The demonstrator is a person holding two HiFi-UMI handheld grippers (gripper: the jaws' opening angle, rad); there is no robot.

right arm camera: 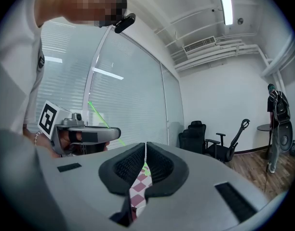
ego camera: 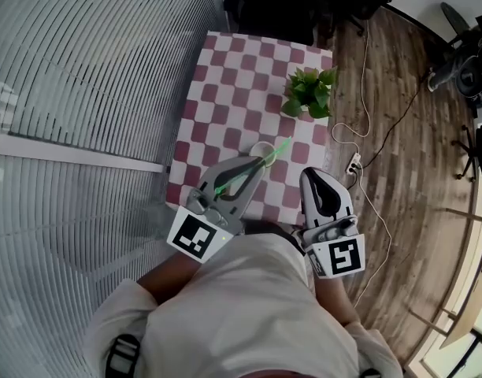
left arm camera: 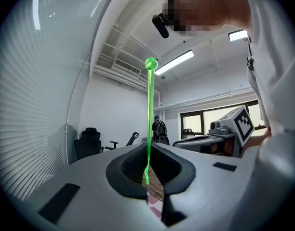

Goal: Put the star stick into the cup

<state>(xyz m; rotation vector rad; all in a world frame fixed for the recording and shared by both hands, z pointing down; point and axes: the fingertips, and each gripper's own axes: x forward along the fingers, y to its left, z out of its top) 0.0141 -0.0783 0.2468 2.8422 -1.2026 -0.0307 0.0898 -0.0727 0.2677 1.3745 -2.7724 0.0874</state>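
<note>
**Item:** slender translucent green plastic star stick (ego camera: 279, 149) with a small head; its star shape cannot be made out.

**Location:** held near one end between the clenched fingers of the left gripper (ego camera: 261, 161), in the air over the near edge of the table (ego camera: 225, 85), which is covered in red-and-white check. The free end slants toward the leafy green potted plant (ego camera: 309, 93) near the far right corner.

**Cup:** small white round cup (ego camera: 258, 146) near the table's near edge, partly hidden by the left gripper's tip.

**Right gripper** (ego camera: 312, 173)**:** fingers pressed together on nothing, beside the left.

**Handling (judged):** very light, thin, likely springy and slick, and the long free length may sway. Grip the shaft firmly, away from the head.
</note>
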